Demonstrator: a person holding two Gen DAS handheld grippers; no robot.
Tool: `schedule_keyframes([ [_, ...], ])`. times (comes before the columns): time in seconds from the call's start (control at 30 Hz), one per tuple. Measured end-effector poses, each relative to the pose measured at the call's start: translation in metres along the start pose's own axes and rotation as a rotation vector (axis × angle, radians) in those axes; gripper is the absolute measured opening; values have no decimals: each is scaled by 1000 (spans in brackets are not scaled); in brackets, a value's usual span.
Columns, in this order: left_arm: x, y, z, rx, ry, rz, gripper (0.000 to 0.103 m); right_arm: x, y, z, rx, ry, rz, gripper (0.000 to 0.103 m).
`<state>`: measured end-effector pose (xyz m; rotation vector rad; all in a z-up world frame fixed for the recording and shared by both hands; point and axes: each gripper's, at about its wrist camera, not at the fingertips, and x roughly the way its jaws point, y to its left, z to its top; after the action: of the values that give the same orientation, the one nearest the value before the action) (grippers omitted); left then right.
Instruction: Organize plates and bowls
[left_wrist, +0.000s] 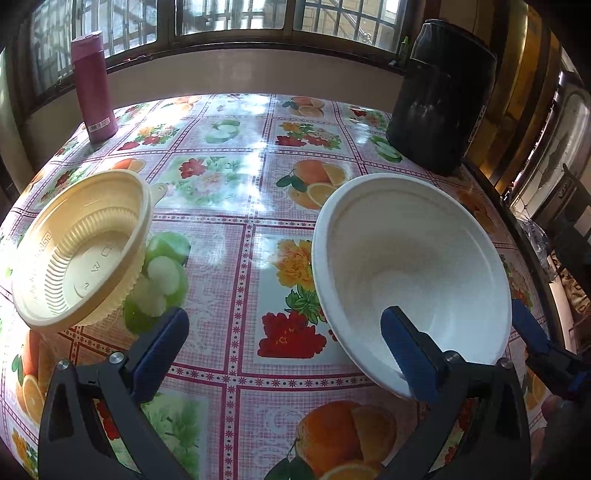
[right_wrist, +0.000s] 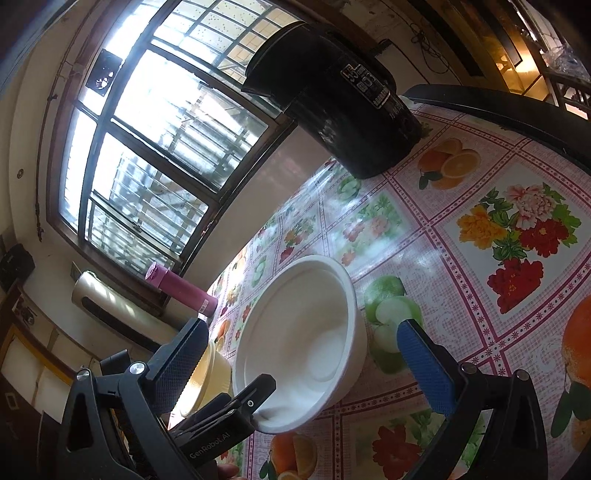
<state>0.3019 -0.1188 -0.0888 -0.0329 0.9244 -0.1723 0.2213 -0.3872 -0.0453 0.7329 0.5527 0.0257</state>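
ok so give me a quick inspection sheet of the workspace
surface: fruit-and-flower tablecloth, glossy with glare
job's things: white bowl on the right, cream ribbed bowl on the left, apart; no plates seen
clutter: pink bottle and black canister, both upright at the far edge
grippers: left gripper open, one finger inside the white bowl's near rim; right gripper open, straddling the white bowl
cables: thin wires on the wall
surroundings: barred window behind the table
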Motion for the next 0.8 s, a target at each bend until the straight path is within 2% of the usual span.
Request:
schedule_keyframes([
  [0.8, 4, -3, -2, 9, 23, -16, 103, 5, 1, -2, 5, 17, 7, 103],
])
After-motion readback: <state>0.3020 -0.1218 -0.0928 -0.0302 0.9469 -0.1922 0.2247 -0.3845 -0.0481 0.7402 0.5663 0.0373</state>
